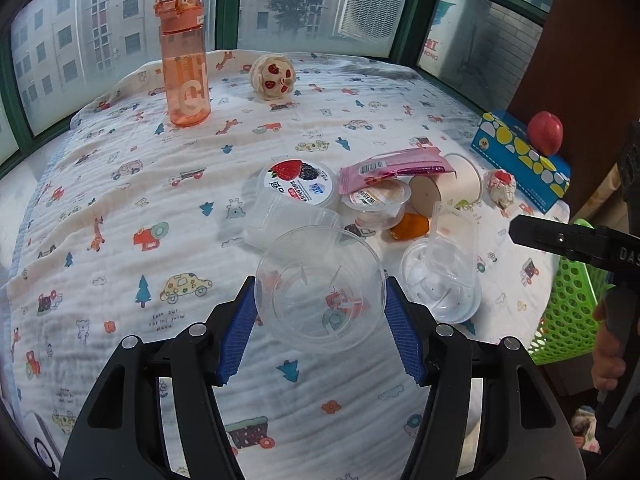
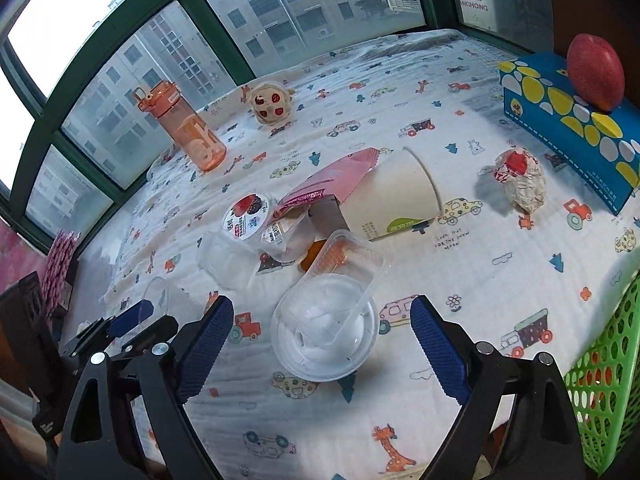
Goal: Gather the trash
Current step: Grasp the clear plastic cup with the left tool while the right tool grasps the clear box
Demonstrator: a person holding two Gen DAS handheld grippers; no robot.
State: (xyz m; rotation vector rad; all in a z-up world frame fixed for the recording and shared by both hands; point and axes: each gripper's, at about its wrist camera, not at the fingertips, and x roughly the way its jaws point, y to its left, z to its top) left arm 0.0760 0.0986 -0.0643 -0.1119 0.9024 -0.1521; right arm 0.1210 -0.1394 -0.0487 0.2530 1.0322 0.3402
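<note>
Left gripper clamps the clear cup by its rim at lower centre, likely for the green basket at right edge; right gripper open, straddling the clear lid pile at centre, not yet touching.

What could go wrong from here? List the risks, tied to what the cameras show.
1. The left tool pinches a thin clear plastic cup by its sides; it could buckle or slip out.
2. The open right tool straddles a clear lid with a rectangular clear container leaning on it; closing may tip that container.
3. The green basket sits past the table edge, so a carried piece could miss it.
</note>
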